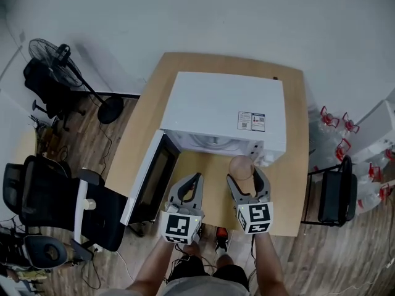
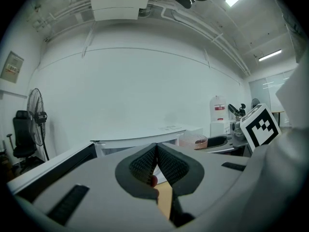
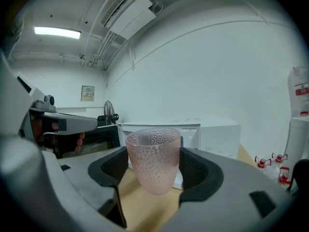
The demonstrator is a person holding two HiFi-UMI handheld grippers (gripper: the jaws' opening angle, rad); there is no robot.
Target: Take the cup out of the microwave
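A pink dimpled cup (image 1: 241, 166) (image 3: 153, 165) stands upright between the fingers of my right gripper (image 1: 247, 179) (image 3: 154, 172), which is shut on it. It hangs over the wooden table (image 1: 290, 165) just outside the white microwave (image 1: 222, 106) (image 3: 212, 134). The microwave's door (image 1: 151, 177) is swung open to the left. My left gripper (image 1: 192, 184) (image 2: 157, 152) sits beside the right one, in front of the open cavity, its jaws touching at the tips with nothing in them. From the left gripper view the cup (image 2: 195, 141) shows to the right.
A black office chair (image 1: 49, 202) and a standing fan (image 1: 52, 54) are on the floor at the left. A black chair (image 1: 336, 193) and several water bottles (image 1: 333, 121) stand right of the table. A wall lies behind the microwave.
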